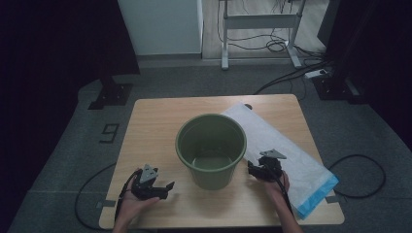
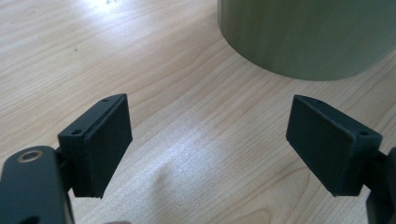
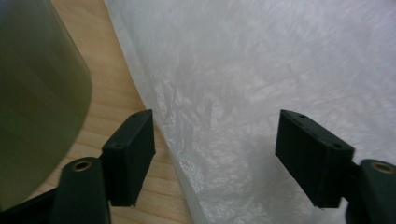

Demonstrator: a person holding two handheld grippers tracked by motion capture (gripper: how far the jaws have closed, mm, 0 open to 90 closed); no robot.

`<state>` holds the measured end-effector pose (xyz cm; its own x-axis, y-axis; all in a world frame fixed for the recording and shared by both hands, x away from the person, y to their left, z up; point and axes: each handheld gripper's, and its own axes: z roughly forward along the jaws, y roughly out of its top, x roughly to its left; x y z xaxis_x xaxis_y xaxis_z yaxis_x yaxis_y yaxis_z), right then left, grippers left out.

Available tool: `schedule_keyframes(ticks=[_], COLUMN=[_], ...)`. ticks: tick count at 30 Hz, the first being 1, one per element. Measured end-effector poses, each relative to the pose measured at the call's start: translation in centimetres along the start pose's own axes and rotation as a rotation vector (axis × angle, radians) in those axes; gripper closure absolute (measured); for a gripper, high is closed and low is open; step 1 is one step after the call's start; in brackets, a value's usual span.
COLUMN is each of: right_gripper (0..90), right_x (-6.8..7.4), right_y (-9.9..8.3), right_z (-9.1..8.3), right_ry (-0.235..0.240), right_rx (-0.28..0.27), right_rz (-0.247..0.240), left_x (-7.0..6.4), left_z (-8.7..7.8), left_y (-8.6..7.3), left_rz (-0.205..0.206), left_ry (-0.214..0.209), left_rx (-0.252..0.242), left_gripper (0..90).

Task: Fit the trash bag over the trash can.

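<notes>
Two grippers wait at the near edge of the table, both empty. The left gripper [image 1: 154, 187] rests low on the wood at near left, its jaws spread wide and aimed toward the green plastic bin [image 1: 211, 149]; in the left gripper view the gap frames bare wood with the bin's base just beyond. The right gripper [image 1: 260, 170] hovers just right of the bin, jaws also wide, over the near left edge of the white plastic bag [image 1: 279, 150].

That bag, thin and crinkled, lies flat on the right half of the table, running from beside the bin's far rim to the near right corner, where a blue band [image 1: 318, 194] ends it. It looks very light, limp and slippery: it should bunch and slide rather than lift as a sheet. The edge nearest the bin, seen between the jaws in the right gripper view [image 3: 187, 154], seems the best place to pinch, since it sits slightly proud of the wood.

Centred on the table, the bin stands upright and empty, stiff-walled and probably light enough to tip if pushed at the rim.

Wood-grain laminate [image 1: 150, 126], smooth with a slight sheen, gives little friction. Beyond it lie grey floor [image 1: 194, 80], trailing cables [image 1: 291, 75], a desk frame [image 1: 260, 22] and dark curtains at both sides.
</notes>
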<state>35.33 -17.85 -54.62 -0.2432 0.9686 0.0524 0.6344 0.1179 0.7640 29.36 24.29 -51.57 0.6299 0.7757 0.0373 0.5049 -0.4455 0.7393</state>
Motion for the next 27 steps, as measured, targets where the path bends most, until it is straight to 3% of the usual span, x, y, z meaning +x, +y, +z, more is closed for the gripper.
schedule_keyframes(ticks=[2,3,7,8,9,11,14,17,22,26,27], right_gripper=[43.7,60.1,78.3,78.3,85.6,88.1,88.6,88.7,87.1,82.4,71.9], right_x=[0.3,0.2,-0.5,-0.5,-1.2,-1.8,-2.3,-3.4,-4.5,-4.5,-4.3], right_y=[-0.2,-0.3,-0.9,-0.9,-1.4,-2.2,-3.0,-4.6,-5.5,-5.7,-5.7], right_z=[0.5,0.3,-0.4,-0.4,-1.0,-1.8,-2.7,-4.9,-6.4,-7.0,-6.9], right_ry=[-0.038,-0.039,-0.029,-0.029,-0.025,-0.022,-0.016,-0.003,0.007,0.029,0.012], right_rx=[0.027,0.007,0.003,0.003,-0.005,-0.013,-0.015,-0.004,0.015,0.011,0.018], right_rz=[-0.022,-0.036,-0.037,-0.037,-0.02,-0.007,-0.024,-0.052,-0.046,-0.051,-0.049], left_x=[-0.1,-0.1,-0.2,-0.2,-0.3,-0.3,-0.2,0.0,-0.1,-0.2,-0.2], left_z=[0.1,0.2,0.5,0.5,0.4,0.3,0.2,0.2,0.2,0.3,0.3], left_y=[0.0,-0.1,-0.3,-0.3,-0.3,-0.3,-0.4,-0.4,-0.4,-0.4,-0.5], left_rz=[0.002,0.0,0.008,0.008,0.01,0.009,0.005,-0.003,-0.004,-0.001,0.002], left_ry=[0.0,0.0,0.001,0.001,0.002,0.004,0.006,0.01,0.007,0.007,0.004], left_rx=[0.007,0.008,0.033,0.033,0.032,0.029,0.025,0.027,0.027,0.032,0.033], left_gripper=[13.9,13.9,14.0,14.0,14.0,14.0,14.0,14.0,14.0,14.0,14.0])
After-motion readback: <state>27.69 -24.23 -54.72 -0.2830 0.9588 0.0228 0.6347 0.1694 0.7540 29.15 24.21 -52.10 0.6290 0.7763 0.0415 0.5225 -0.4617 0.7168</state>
